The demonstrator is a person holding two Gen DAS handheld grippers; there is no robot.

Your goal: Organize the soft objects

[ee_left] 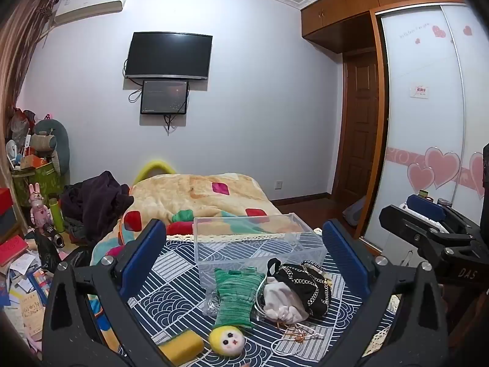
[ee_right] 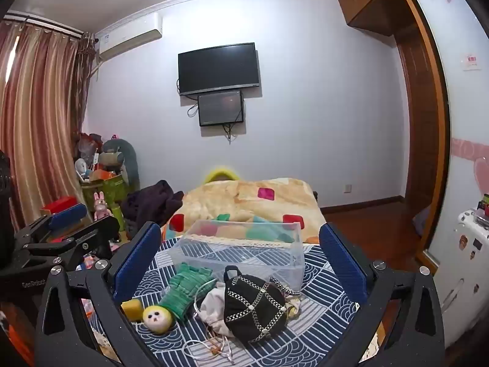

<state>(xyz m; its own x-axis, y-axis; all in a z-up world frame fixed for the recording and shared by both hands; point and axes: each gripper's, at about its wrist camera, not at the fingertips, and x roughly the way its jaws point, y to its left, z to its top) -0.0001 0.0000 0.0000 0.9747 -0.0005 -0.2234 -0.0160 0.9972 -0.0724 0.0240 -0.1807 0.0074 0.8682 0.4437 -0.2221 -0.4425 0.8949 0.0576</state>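
Observation:
A doll with a yellow head and green knitted dress [ee_left: 235,305] [ee_right: 180,293] lies on the blue patterned cloth. Beside it lie a yellow sponge [ee_left: 181,347] [ee_right: 132,308], a white drawstring pouch [ee_left: 282,301] [ee_right: 214,305] and a black chain-trimmed hat [ee_left: 305,284] [ee_right: 255,305]. A clear plastic bin [ee_left: 259,241] [ee_right: 244,244] stands empty just behind them. My left gripper [ee_left: 241,235] is open above the objects. My right gripper [ee_right: 240,238] is open above them too. Each gripper shows at the edge of the other's view.
A yellow patterned blanket [ee_left: 198,195] covers the bed behind the bin. Dark clothes [ee_left: 97,198] pile at its left. Clutter and boxes [ee_left: 27,244] fill the floor at left. A wardrobe with sliding doors [ee_left: 428,122] stands at right. White cords [ee_right: 211,348] lie near the pouch.

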